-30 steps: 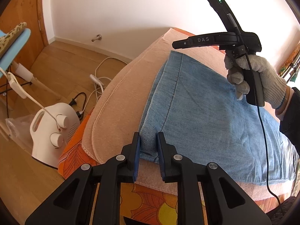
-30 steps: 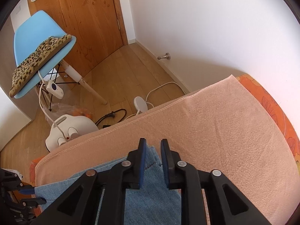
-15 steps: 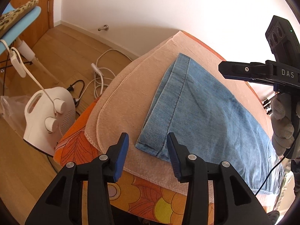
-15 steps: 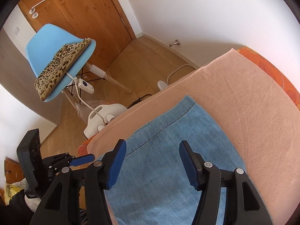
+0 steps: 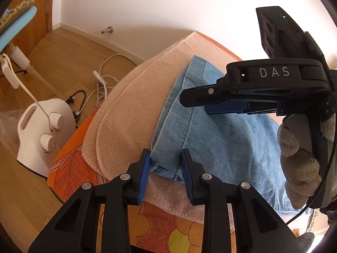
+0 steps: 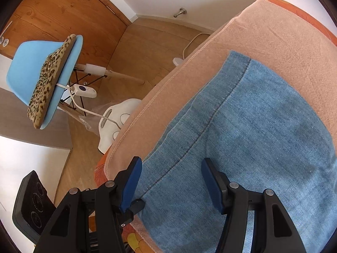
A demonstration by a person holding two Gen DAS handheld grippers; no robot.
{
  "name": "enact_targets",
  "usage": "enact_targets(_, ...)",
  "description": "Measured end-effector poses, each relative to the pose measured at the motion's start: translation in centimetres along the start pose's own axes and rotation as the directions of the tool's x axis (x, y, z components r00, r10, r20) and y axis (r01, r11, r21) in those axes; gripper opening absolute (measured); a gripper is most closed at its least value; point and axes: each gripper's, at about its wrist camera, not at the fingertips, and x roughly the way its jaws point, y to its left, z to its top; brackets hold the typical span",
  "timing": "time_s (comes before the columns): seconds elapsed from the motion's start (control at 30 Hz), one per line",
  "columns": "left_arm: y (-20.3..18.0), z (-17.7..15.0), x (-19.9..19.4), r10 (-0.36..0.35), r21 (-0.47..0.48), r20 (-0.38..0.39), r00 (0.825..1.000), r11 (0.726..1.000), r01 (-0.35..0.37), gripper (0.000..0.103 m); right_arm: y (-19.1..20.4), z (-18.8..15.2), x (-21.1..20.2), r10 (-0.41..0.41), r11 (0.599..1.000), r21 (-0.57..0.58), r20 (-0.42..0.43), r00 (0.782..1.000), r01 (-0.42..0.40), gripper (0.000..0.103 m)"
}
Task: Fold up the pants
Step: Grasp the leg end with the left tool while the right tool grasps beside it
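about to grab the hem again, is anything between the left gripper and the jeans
Nothing visible. The left gripper is closing with the hem corner of the jeans already between its pads, bare on the peach blanket. The right gripper hangs open over the denim further along, clear of that corner.

"DAS" in pale letters on the black right gripper [image 5: 223, 105]

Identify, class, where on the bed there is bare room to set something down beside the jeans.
Free: the peach blanket between the jeans' hem and the wall. Crowded: the near hem corner, where the left claw is closing and the right claw hovers.
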Motion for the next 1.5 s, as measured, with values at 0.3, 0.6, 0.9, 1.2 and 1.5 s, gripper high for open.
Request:
enact_targets(0.3,-1.7,0.1,-1.7,-0.126,0.018,0.045,0.991,0.992,0.126,0.010,1.9,2.0,1.7,-0.081,0.996,0.038,-0.034,0.996,0.082,0.073)
enact_targets(0.6,-2.9,-0.5,-2.4,-0.025,0.097,0.074,0.997,0.995,0.018,0.011,2.3,1.7,1.6,-0.233,0.972,-0.038,-0.011,0.972,0.233,0.028)
enact_targets(0.9,-2.5,-0.4,-1.8,0.019,0.043,0.050,0.999,0.999,-0.021,0.044,0.1,1.1,0.8,-0.123,0.992,0.033,0.014,0.992,0.122,0.018)
enact_targets(1.2,-0.9,-0.1,0.3,-0.073,-0.062,0.029,0.997,0.995,0.075,0.050,-0.8,1.2,0.8,-0.069,0.995,0.069,0.016,0.998,0.067,0.014)
enact_targets(1.5,-4.3,-0.1,-1.6,-0.062,0.088,0.117,0.991,0.995,0.052,0.014,0.0,2.2,-0.2,-0.075,0.997,0.028,-0.009,0.997,0.075,0.048)
